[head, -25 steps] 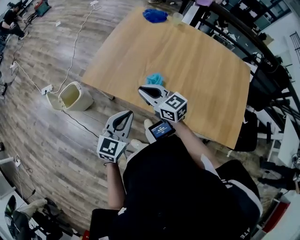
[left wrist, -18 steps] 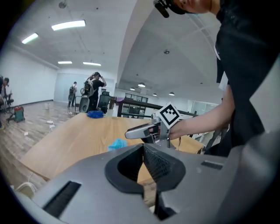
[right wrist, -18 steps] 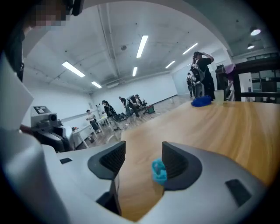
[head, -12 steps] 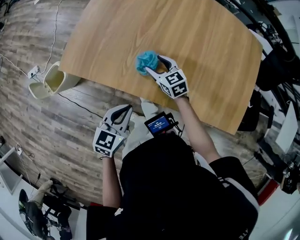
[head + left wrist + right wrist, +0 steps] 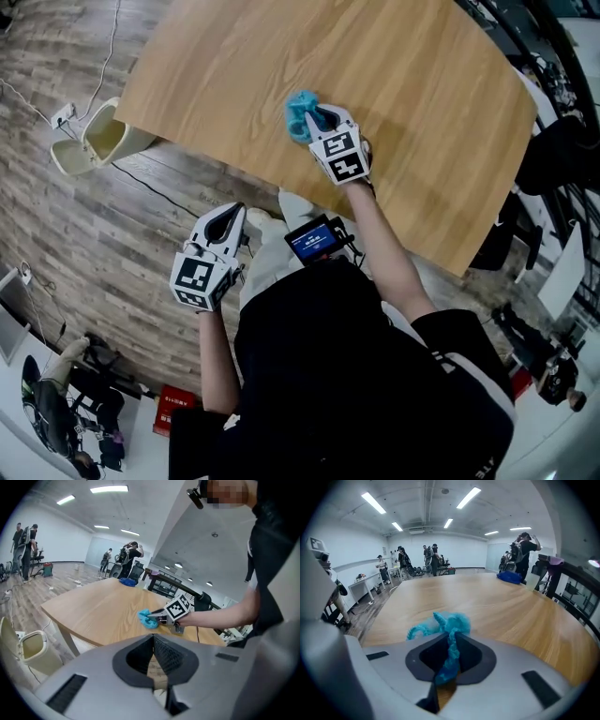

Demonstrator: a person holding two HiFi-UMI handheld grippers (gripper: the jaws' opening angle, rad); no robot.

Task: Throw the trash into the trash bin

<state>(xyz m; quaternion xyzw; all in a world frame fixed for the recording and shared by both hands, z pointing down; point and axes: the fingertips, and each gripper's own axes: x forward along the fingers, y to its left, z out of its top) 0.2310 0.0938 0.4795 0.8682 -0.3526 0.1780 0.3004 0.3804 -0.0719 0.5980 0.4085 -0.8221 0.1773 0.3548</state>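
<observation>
On the wooden surface (image 5: 412, 103), in the part nearer the person and well apart from its far end, the blue trash (image 5: 298, 112) is found as a crumpled wad with no clear long axis when seen from the head view. In the right gripper view a thin twisted strand of it is drawn back from the wad, so that its length runs along the line of the jaws, the bulk of the wad being left just beyond the tips and resting on the surface. The right tongs (image 5: 314, 120) are pointed down at the surface and are being closed, with that strand between the jaws and already pinched by them; only a narrow gap, filled by the blue material, is seen there. The left tongs (image 5: 228, 214) are held off the surface, beside the person's body and above the wooden floor (image 5: 112, 244). Their jaws are seen brought together at the tips, with nothing between them and nothing touched. The trash bin (image 5: 98, 145) is seen on the floor just beside a corner of the surface, with its mouth open, well apart from both tongs.
</observation>
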